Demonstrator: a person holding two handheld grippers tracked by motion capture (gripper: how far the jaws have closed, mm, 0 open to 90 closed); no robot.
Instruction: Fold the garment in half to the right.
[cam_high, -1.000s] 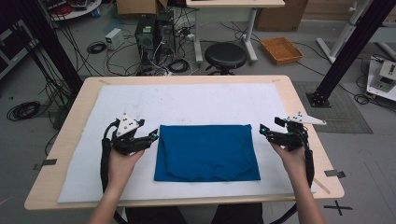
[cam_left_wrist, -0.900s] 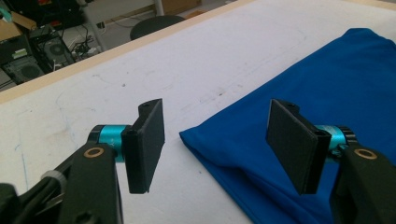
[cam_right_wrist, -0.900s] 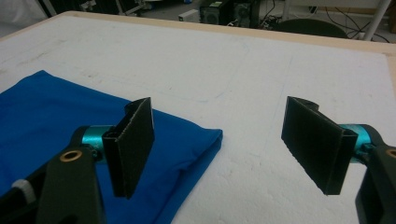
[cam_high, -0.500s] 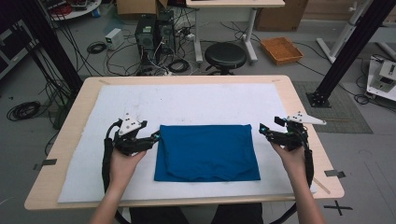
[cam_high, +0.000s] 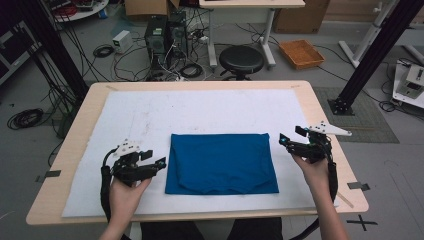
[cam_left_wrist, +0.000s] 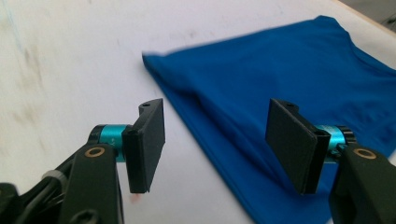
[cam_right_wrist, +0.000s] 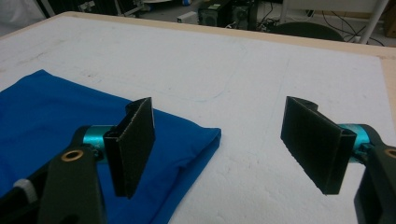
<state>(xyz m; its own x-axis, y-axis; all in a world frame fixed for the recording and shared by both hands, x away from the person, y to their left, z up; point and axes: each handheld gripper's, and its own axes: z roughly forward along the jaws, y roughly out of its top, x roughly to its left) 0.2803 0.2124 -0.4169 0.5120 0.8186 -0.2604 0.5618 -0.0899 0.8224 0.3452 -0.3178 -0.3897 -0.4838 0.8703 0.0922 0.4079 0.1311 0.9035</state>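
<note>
Left gripper (cam_high: 159, 161) jaws spread wide, nothing between pads, tips just beside near-left edge of folded blue cloth (cam_high: 221, 162); cloth flat on white mat (cam_high: 200, 112), lying between both grippers. Right gripper (cam_high: 286, 139) jaws released too, poised beside cloth's far-right corner, not touching

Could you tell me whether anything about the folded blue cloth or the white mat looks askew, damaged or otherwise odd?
Nothing serious stands out. The blue cloth lies folded flat and roughly square to the table, though its near edge curves slightly. The white mat shows faint smudges and pencil-like lines. Both grippers are open beside the cloth.
</note>
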